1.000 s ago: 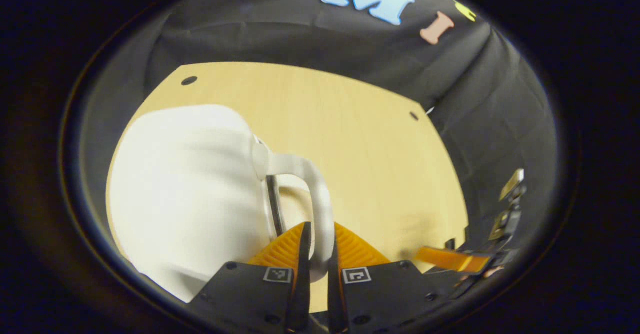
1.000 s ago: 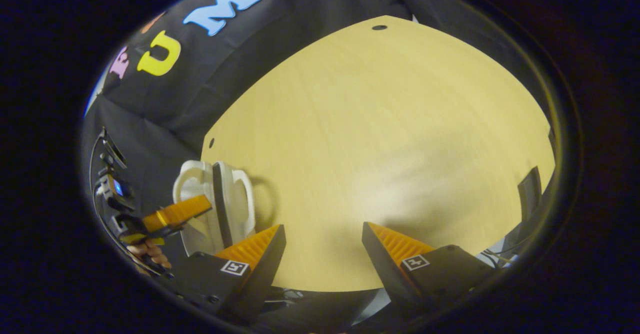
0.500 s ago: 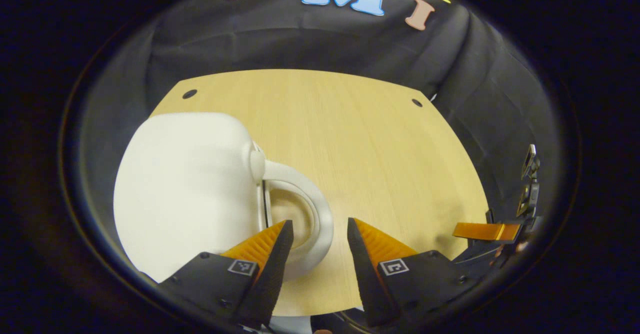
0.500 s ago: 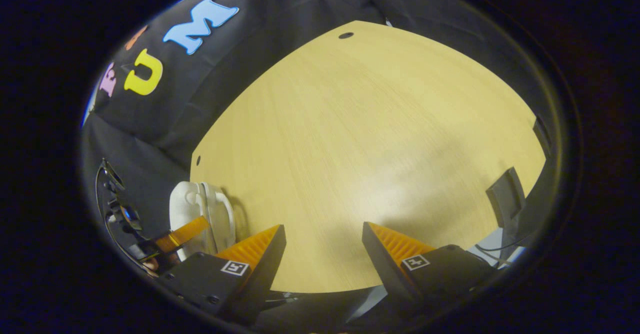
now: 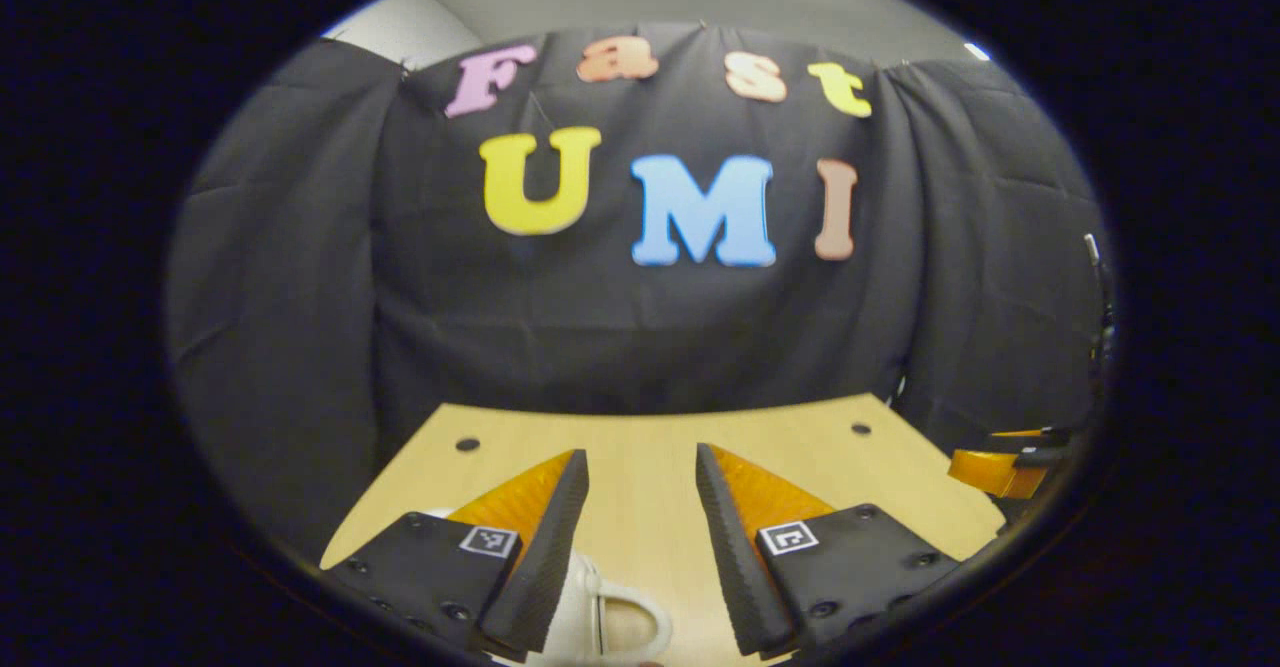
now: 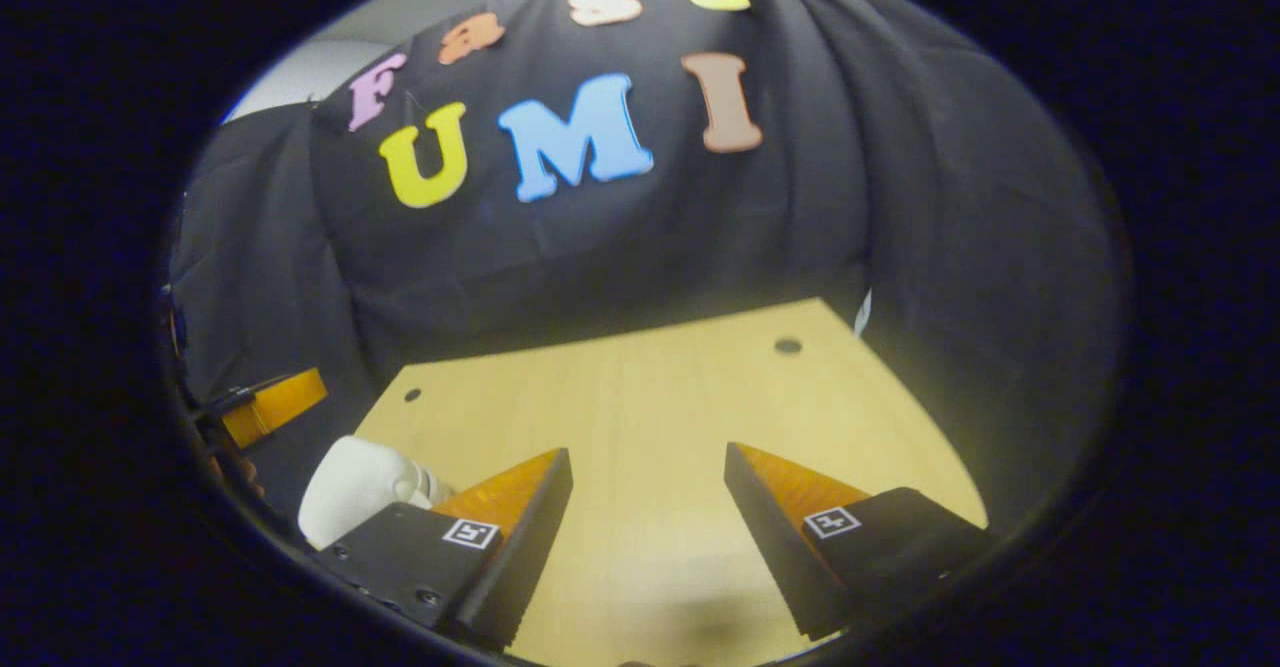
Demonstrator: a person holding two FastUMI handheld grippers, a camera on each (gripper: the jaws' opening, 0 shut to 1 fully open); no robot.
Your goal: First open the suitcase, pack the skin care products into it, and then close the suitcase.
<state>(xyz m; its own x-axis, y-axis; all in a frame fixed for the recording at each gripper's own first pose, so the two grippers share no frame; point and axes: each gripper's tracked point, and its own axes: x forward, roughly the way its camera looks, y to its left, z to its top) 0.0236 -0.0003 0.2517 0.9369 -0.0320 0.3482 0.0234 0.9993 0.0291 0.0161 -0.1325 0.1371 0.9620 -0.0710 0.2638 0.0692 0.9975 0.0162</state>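
The white, smooth, rounded suitcase (image 6: 352, 485) stands shut near the worktop's (image 6: 640, 387) left edge. The left gripper (image 5: 640, 482) and right gripper (image 6: 648, 477) both gape wide, holding nothing.

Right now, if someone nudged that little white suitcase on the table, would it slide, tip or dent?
The white suitcase looks like a smooth, rounded hard shell, so it would probably keep its shape. On the bare wooden table it would likely slide easily. Its looped handle seems rigid, a fair place to grip, though the glossy surface may be slippery.
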